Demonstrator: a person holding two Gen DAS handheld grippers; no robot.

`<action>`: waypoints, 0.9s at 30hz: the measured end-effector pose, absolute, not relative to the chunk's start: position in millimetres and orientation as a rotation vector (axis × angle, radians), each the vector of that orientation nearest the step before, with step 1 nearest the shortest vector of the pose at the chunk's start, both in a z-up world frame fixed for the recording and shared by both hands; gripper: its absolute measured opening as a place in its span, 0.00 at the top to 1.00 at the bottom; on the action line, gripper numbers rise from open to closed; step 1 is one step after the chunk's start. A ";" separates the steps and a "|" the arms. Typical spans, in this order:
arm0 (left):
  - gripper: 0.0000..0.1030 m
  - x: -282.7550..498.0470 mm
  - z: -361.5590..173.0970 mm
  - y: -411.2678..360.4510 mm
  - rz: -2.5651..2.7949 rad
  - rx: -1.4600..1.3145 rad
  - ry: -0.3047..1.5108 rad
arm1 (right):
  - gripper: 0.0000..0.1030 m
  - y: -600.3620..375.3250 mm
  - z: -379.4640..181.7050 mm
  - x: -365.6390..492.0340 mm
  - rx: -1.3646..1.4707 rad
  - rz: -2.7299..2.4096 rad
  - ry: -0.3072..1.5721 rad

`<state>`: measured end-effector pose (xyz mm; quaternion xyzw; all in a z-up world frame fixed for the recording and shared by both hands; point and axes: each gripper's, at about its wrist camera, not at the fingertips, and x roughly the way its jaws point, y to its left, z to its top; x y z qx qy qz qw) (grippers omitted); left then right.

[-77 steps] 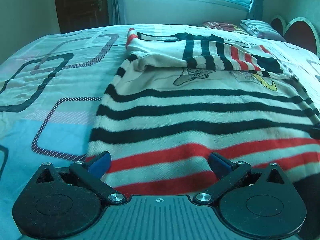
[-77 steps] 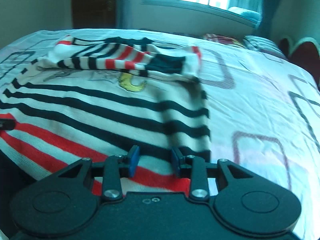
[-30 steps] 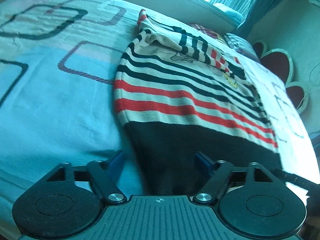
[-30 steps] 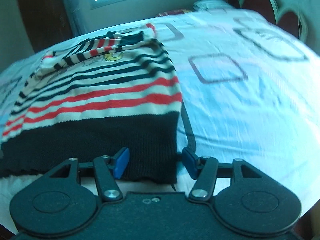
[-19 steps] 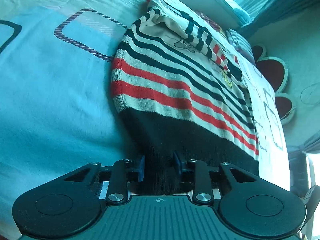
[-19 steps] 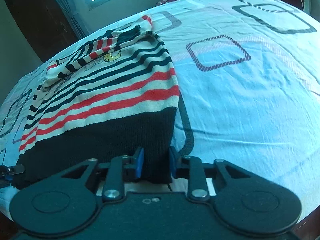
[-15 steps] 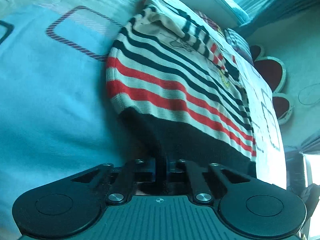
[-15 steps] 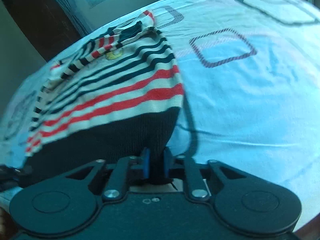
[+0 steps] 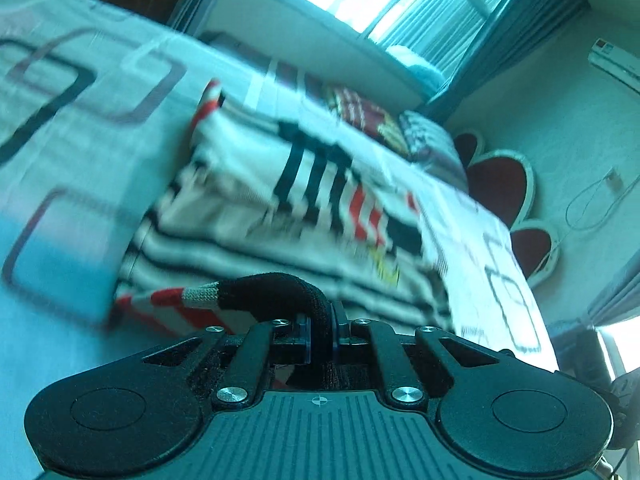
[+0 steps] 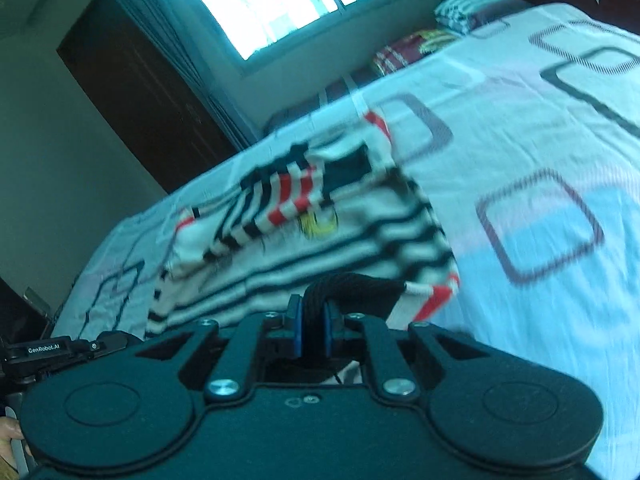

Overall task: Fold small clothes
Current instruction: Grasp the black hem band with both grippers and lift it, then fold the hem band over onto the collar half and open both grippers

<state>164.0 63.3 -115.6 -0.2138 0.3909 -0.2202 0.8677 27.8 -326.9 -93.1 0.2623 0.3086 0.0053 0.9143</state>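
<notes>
Half a second before, both grippers were low at the bed edge with the black hem of the striped sweater (image 9: 280,216) hanging down toward them. In the present frames the views had tilted upward: window (image 10: 264,4), curtains (image 9: 452,32) and dark door (image 10: 132,92) filled the upper field, and the hem was raised off the sheet.

Left gripper (image 9: 321,334): jaws clamped on the black hem band, which arched up and over the fingertips; a bit of red-and-white stripe showed just left of it. Right gripper (image 10: 312,330): blue pads (image 10: 295,332) pressed onto the same black band at the sweater's opposite corner.

The sweater's upper part lay on the patterned bedsheet (image 10: 540,132), sleeves folded across the chest. Motion blur was heavy, so how much of the body had left the sheet was uncertain.

Counts: one sweater; two grippers, both gripping; two pillows (image 9: 428,144) at the far end, probably, stacked or side by side; one heart-shaped headboard (image 9: 500,188); one wall air conditioner (image 9: 614,64).
</notes>
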 end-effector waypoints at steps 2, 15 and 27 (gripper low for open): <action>0.92 184.9 -109.4 58.0 -0.458 -0.449 0.794 | 0.90 -334.0 -87.5 49.6 0.545 0.003 0.608; 0.92 347.7 -102.6 15.7 -0.360 -0.465 0.714 | 0.90 -377.4 -91.8 222.9 0.563 -0.057 0.503; 0.91 476.4 -158.2 -6.8 -0.178 -0.442 0.851 | 0.90 -408.9 -151.8 348.9 0.628 -0.114 0.634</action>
